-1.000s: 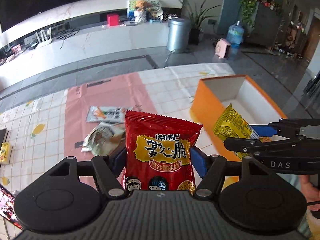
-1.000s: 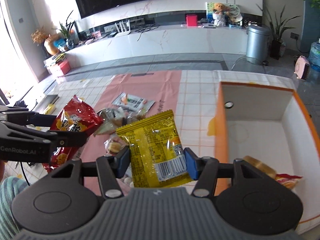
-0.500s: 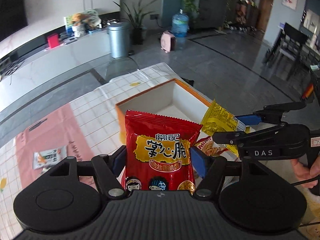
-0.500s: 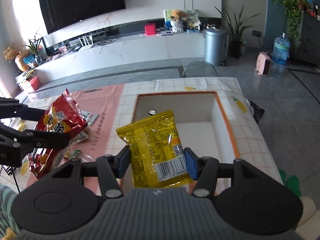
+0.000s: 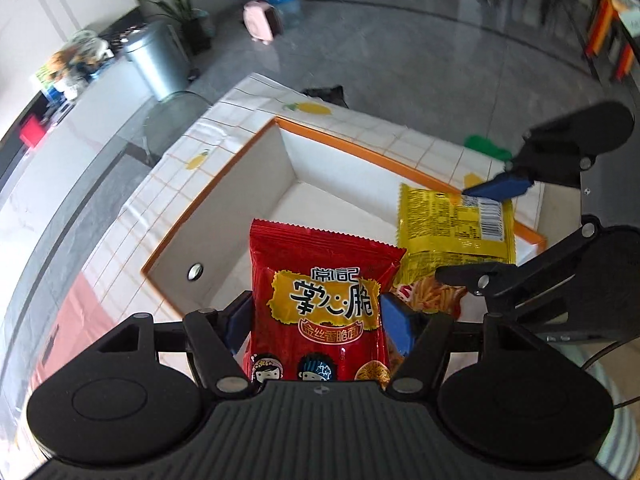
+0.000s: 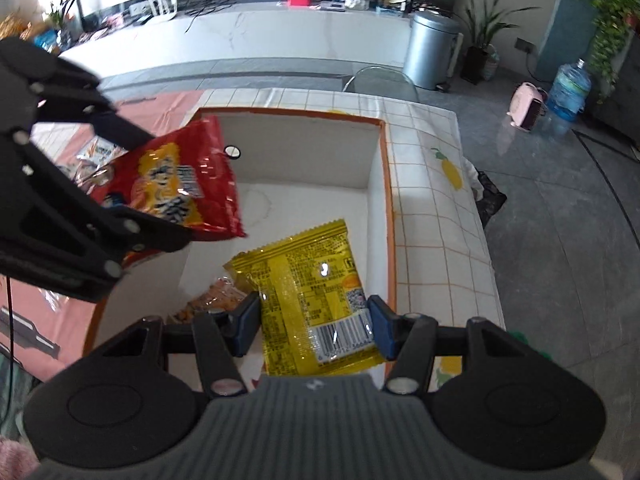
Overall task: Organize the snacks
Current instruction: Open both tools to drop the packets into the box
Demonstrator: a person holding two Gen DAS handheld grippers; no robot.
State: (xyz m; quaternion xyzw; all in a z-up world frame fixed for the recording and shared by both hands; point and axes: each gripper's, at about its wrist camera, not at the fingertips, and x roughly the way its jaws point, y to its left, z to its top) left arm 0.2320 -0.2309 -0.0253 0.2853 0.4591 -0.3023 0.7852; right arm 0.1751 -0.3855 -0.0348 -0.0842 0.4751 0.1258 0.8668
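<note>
While it hangs over the box's white interior, the red snack bag (image 5: 324, 304) stands upright in the lower centre of the left wrist view, long axis running up the frame and its crimped top edge farthest from the camera. The left gripper (image 5: 316, 326) is clamped on it, blue pads pressing both long sides. In the right wrist view the same bag (image 6: 180, 188) shows at left centre, tilted, over the box's left wall.

The yellow snack bag (image 6: 316, 296) sits low in the centre of the right wrist view, long axis also up the frame, leaning slightly left, barcode end nearest the camera. The right gripper (image 6: 314, 326) grips it by its sides — it hangs over the box's right half.

Beneath both, the orange-rimmed box (image 6: 384, 184) lies open, most of its white floor bare; an orange-printed packet (image 6: 208, 300) rests at the near end, just beside the yellow bag. A checked tablecloth (image 6: 436, 216) surrounds the box, with a narrow strip to the right before the table edge — grey floor (image 6: 560, 240) beyond.
</note>
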